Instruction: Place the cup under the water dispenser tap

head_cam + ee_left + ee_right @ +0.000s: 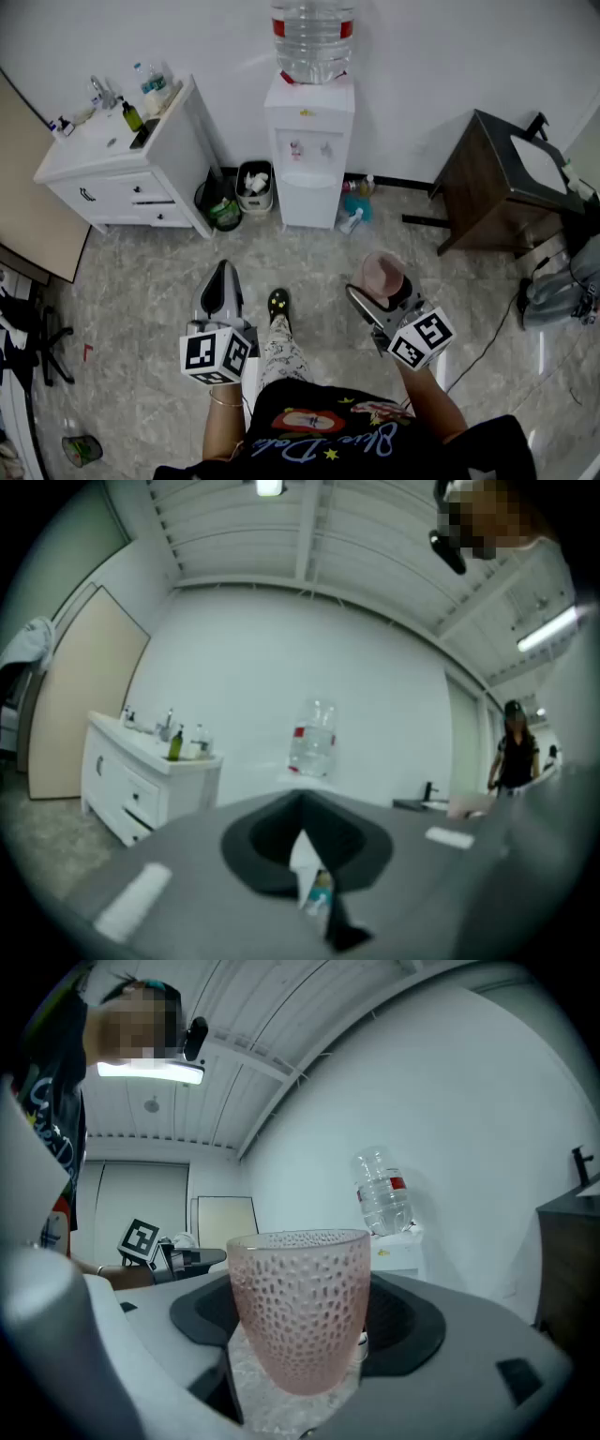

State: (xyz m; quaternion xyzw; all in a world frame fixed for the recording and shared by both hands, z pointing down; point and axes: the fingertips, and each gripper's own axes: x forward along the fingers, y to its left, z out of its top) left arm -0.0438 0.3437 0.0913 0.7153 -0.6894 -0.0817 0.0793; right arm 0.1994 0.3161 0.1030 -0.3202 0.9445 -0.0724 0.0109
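The right gripper [384, 287] has its jaws spread wide and clamped on the pink dimpled cup [300, 1312], one jaw pressing each side of its wall. The cup stands upright between them, mouth up, carried in the air above the marbled floor [141, 281]. It is well short of the water dispenser [309, 169] and slightly right of the dispenser's front in the head view. It is not yet near the taps [296, 148].

The left gripper [223, 274] has its jaws brought together with only a thin slit between them. It points toward the dispenser from slightly left of its front, level with the right gripper and well apart from it.

An upturned clear bottle [312, 37] sits on top of the dispenser. Left of the dispenser stands a white counter [112, 169] with a sink, and a small bin [255, 192] sits between the two. A dark table [497, 183] is to the dispenser's right.
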